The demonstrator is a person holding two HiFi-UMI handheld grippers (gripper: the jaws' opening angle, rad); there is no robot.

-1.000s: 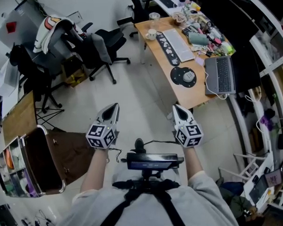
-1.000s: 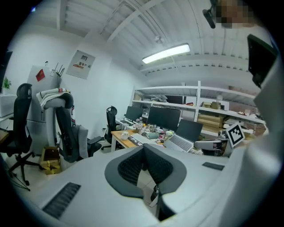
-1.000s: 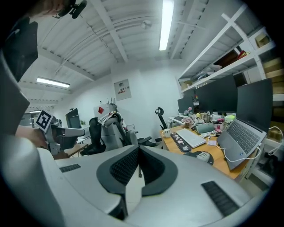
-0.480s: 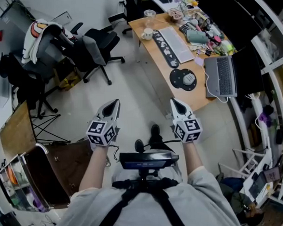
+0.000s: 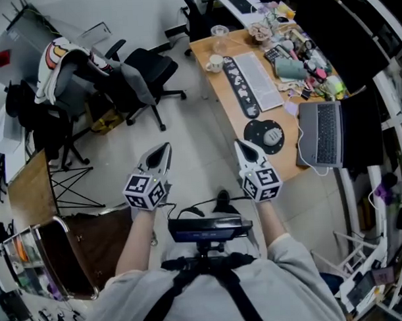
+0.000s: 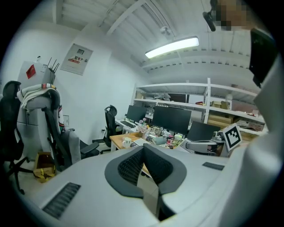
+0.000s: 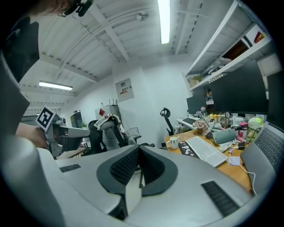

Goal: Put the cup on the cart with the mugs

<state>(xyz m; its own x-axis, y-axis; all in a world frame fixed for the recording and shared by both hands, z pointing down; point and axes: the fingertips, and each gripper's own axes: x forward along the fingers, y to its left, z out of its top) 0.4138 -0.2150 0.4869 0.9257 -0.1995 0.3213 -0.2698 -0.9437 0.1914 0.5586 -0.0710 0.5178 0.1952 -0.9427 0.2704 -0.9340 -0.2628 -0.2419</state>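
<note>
Room: an office with a pale tiled floor (image 5: 193, 134). The head view looks steeply down over the person's forearms.

Surface: a long wooden desk (image 5: 282, 157) runs along the right side and is crowded. It carries a white keyboard (image 5: 257, 68), a patterned wrist mat (image 5: 237, 76), a round black pad (image 5: 264, 132) with a mouse on it, and an open laptop (image 5: 323, 124). There is small clutter under a dark monitor (image 5: 328, 20).

The cup (image 5: 215, 62), a white mug, stands at the desk's far left corner, just beside the wrist mat. A clear glass (image 5: 219, 32) stands behind it. The cup is well apart from both grippers.

The left gripper (image 5: 162, 150) and right gripper (image 5: 242, 146) are held side by side over open floor. In each gripper view the jaws are pressed together at the tip, with nothing between them.

Black office chairs (image 5: 142, 66) stand at the upper left, one draped with a white garment (image 5: 60, 49).

Hard to make out:
- The cart (image 5: 58, 224) sits at the lower left and is cut off by the frame edge.
- Only its metal rail and a dark brown panel are clear.
- Its shelf contents are blurred, so mugs cannot be told.
- The desk clutter is too small to name.
</note>
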